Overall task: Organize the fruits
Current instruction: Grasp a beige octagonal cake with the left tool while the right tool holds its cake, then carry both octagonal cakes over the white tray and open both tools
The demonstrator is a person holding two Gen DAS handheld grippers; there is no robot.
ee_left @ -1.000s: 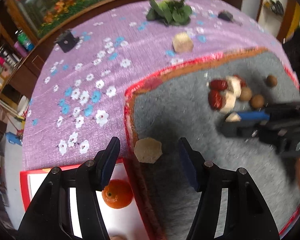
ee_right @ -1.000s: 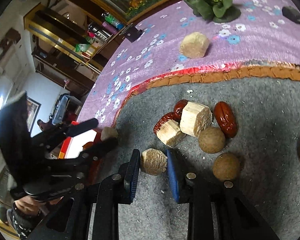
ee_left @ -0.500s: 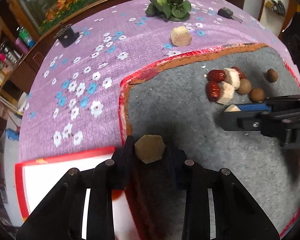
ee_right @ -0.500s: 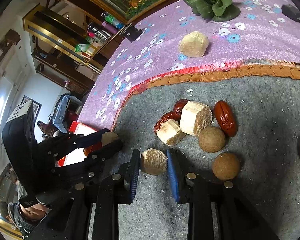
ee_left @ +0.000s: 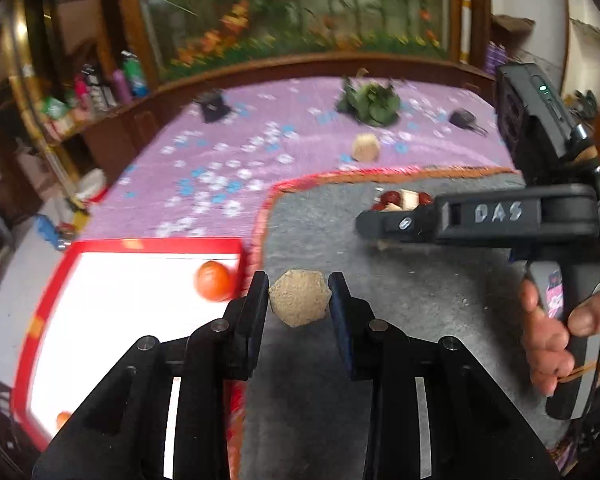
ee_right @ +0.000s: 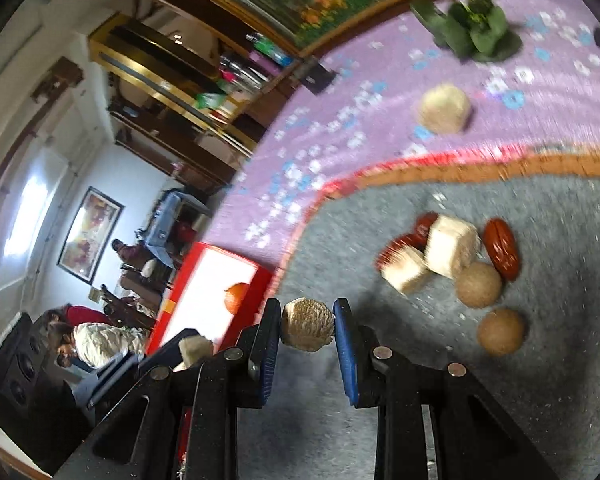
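Purple flowered cloth (ee_left: 220,168) under grey mat (ee_left: 420,296); green leafy plant (ee_left: 370,102) at far edge; bottles (ee_left: 128,78) on shelf.

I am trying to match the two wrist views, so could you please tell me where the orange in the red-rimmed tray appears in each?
Left wrist: the orange lies left of centre, in the tray's near right corner, just left of the left gripper.
Right wrist: the orange sits lower left of centre, partly behind the tray's red rim.
Shared landmark: the green leafy plant on the purple floral cloth.
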